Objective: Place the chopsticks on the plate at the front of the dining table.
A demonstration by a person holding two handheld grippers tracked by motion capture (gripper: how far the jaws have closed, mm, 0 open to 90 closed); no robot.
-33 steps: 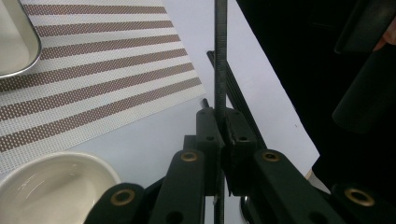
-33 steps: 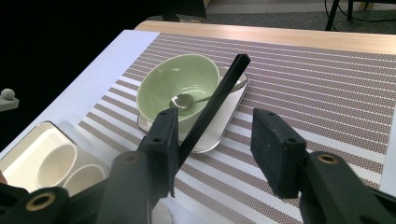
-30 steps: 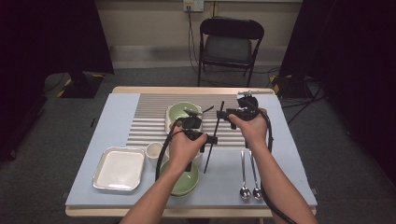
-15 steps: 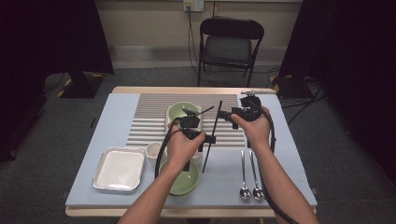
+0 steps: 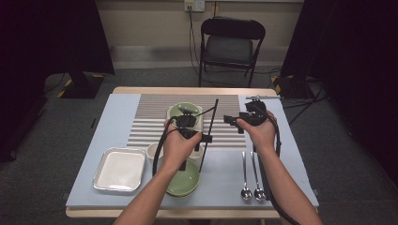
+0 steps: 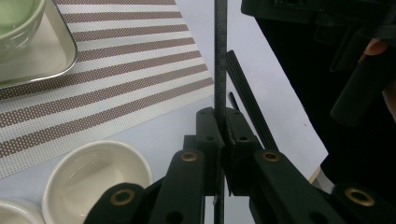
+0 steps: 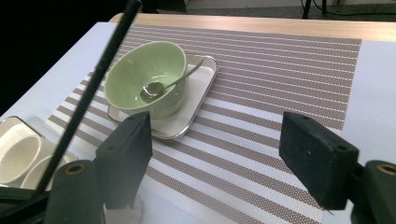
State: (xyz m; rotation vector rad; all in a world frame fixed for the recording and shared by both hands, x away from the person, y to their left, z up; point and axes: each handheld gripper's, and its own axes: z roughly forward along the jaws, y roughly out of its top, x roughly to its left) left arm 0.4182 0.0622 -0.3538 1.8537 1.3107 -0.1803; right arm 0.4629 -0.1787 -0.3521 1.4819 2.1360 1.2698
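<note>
A long thin black stick [image 5: 210,133] stands nearly upright over the middle of the table. My left gripper [image 5: 206,138] is shut on it about halfway up; in the left gripper view the stick [image 6: 220,70] runs straight up from between the closed jaws. My right gripper [image 5: 231,122] hovers just right of the stick with nothing between its pads, and its jaws have just been opening. In the right gripper view its gripper [image 7: 219,158] is wide open and the stick [image 7: 98,79] slants past the left pad [image 7: 126,158]. A second black stick [image 6: 247,102] lies on the table.
A green bowl [image 7: 140,70] holding a spoon [image 7: 161,86] sits on a small metal tray [image 7: 198,100] on the striped placemat [image 5: 150,122]. A white square tray [image 5: 119,168], a small white cup [image 5: 152,151], another green bowl [image 5: 185,185] and two spoons [image 5: 248,187] are near the front edge. A chair [image 5: 232,47] stands behind the table.
The right gripper's jaws have opened and come off the stick, drawing slightly to the right. The left gripper keeps its hold on the stick and has stayed in place.
</note>
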